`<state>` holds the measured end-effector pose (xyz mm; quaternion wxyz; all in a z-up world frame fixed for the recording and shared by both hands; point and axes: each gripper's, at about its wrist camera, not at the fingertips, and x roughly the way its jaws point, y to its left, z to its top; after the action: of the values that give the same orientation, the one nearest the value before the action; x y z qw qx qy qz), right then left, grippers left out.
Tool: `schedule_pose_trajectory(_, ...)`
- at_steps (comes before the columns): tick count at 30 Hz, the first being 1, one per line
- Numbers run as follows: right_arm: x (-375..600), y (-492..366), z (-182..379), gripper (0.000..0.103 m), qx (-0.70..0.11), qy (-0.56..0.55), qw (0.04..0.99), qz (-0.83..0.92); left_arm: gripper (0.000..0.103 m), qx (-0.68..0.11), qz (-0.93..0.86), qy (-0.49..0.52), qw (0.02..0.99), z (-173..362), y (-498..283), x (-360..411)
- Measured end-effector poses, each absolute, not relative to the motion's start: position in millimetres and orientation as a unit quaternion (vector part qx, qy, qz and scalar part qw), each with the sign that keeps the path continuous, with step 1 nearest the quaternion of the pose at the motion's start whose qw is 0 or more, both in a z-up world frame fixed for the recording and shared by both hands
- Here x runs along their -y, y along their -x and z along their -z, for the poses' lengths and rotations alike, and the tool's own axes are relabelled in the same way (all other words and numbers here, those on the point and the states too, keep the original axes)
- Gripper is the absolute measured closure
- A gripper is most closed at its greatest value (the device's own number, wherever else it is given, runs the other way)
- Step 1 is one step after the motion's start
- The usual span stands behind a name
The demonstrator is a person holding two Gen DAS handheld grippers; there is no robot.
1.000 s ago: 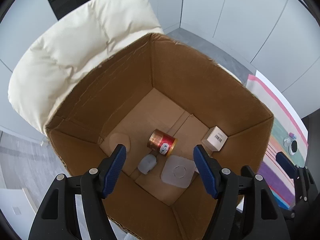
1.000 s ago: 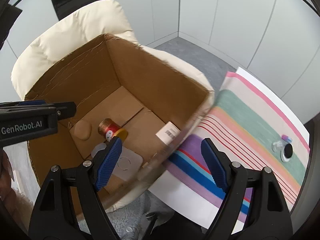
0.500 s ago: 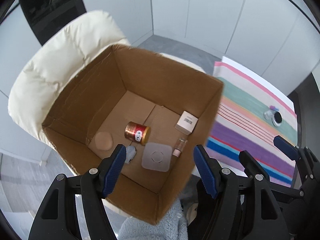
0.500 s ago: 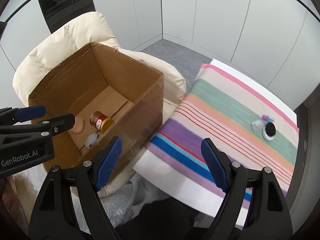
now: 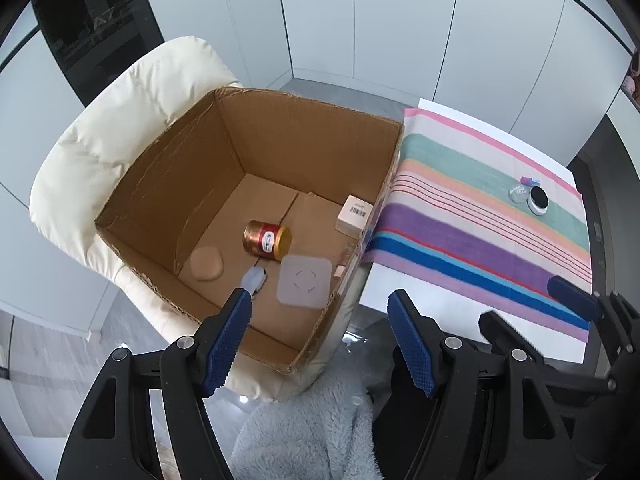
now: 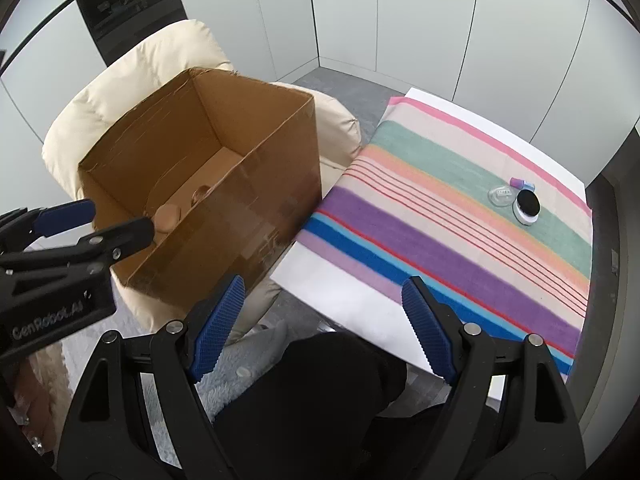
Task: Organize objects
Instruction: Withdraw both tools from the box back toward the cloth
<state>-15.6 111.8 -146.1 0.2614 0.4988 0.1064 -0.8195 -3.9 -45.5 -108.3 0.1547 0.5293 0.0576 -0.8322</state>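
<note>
An open cardboard box [image 5: 304, 120] [image 6: 256, 216] stands on a cream padded chair [image 5: 120, 120]. Inside lie a red and gold can [image 5: 266, 240], a tan round pad [image 5: 206, 264], a translucent square lid [image 5: 305, 282], a white barcoded carton [image 5: 355, 216] and a small grey-blue piece [image 5: 254, 279]. On the striped cloth [image 6: 460, 232] sit a black-topped white jar [image 6: 527, 206], a clear glass dish [image 6: 501, 195] and a small purple item [image 6: 518, 182]. My left gripper [image 5: 320, 344] is open and empty above the box's near edge. My right gripper [image 6: 324, 324] is open and empty above the table's near edge.
The striped cloth covers a white table [image 6: 352, 292] right of the box. White wall panels [image 6: 400, 20] stand behind. A fluffy grey-blue garment [image 5: 312, 420] and dark clothing [image 6: 320, 400] lie below the grippers. The left gripper's body [image 6: 60, 264] shows at the right wrist view's left.
Both grippers have pulled back and shifted right, away from the box toward the striped table. Both stay open and empty. The box contents have not moved.
</note>
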Motion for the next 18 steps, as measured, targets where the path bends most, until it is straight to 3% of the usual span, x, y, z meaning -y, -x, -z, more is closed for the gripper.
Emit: schedule_pose_trajectory(18,-147,27,152,0.020,-0.102,-0.471,0.230,0.846,0.031,-0.007,0.848,-0.510,0.146,120,28,21)
